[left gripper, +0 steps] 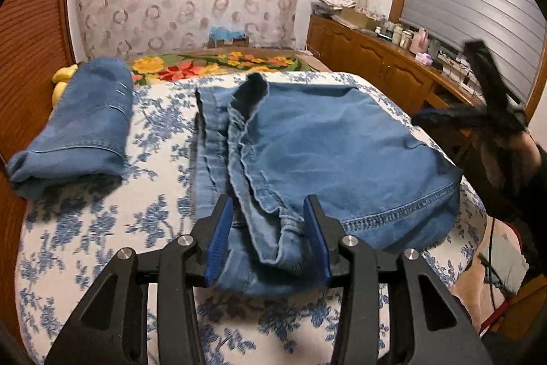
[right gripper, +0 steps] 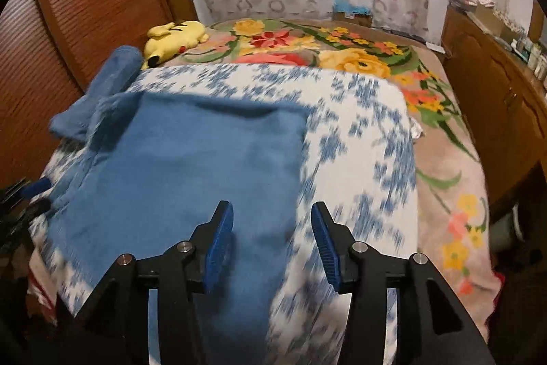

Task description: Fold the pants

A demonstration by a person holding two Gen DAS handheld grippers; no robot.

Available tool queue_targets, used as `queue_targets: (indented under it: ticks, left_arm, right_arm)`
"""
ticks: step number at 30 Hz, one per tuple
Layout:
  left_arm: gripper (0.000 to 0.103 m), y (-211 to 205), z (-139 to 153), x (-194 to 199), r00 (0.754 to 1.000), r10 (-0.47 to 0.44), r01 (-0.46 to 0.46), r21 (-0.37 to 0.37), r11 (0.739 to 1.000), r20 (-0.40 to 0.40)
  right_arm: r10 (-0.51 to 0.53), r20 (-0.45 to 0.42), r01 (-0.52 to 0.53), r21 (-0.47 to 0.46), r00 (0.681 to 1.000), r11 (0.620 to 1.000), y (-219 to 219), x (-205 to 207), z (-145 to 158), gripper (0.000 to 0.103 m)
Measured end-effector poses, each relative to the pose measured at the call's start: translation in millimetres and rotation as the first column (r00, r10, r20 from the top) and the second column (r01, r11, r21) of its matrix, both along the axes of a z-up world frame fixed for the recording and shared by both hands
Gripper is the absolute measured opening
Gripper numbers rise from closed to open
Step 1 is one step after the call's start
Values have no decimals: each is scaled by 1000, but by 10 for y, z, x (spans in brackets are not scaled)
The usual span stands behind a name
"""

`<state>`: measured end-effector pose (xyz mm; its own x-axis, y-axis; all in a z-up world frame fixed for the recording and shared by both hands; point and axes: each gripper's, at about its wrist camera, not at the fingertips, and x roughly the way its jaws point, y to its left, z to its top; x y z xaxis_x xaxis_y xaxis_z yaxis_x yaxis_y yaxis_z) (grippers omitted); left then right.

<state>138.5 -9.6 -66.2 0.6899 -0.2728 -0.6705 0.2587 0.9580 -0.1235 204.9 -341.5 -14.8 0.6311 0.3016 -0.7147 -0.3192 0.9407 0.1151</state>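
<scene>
Blue denim pants [left gripper: 324, 146] lie folded on the blue-flowered sheet [left gripper: 102, 228]. My left gripper [left gripper: 270, 238] straddles a bunched seam fold at their near edge. The bunch touches the right pad, a gap shows at the left pad, and the jaws stand open. In the right wrist view the pants [right gripper: 177, 166] are a blurred blue slab. My right gripper [right gripper: 271, 242] hangs open over their right edge, with cloth below it and nothing gripped. The right gripper [left gripper: 478, 98] also appears blurred at the far right, in a person's hand.
A second folded pair of jeans [left gripper: 75, 125] lies at the left, beside a wooden headboard [left gripper: 30, 57]. A yellow plush toy [right gripper: 174, 36] rests on the floral blanket [right gripper: 342, 50] behind. A cluttered wooden cabinet [left gripper: 383, 64] runs along the right.
</scene>
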Motion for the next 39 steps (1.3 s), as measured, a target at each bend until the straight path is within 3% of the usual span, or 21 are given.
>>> queue_targets:
  ticks: [6,17,19,21,23,28,32,35,39]
  left_arm:
    - [44,-69,-151,42,1000,8,-8,14,1000,-24]
    - [45,22,-233,-29,999,12,-12,-13,1000,-31]
    - [45,26,-236,-32,1000,8,-9,-14,1000,-30]
    - [45,43,-236,-37,1000,8,-8,-17,1000,-31]
    - [45,60,-215,-56,999,15,-16,-15,1000,-29]
    - [45,248,-94,-178,999,49,-49,-23,999,6]
    - [45,519,-8,-273,995,94,-93,-31,995,27]
    - [45,788,61,-393,988,146,-145,-35,989,45]
    - [45,1069,98,-506,979,199,-197,-34,980,53]
  right_arm:
    - [-8,-38,9,38,999,999,-86,-350,-243,49]
    - [-11,-80,25,180,997,983,-118,-262,-418,49]
    - [9,-86,9,216,996,976,-88,-335,-409,38]
    - [14,-68,1,222,998,975,-82,-376,-382,17]
    - [17,-33,-9,240,999,971,-64,-409,-275,11]
    - [93,116,-118,232,989,966,207,-597,243,10]
    - [192,205,-231,188,960,955,632,-697,576,9]
    - [270,233,-310,160,934,937,1002,-717,655,9]
    - [348,223,-383,143,911,912,1476,-718,531,9]
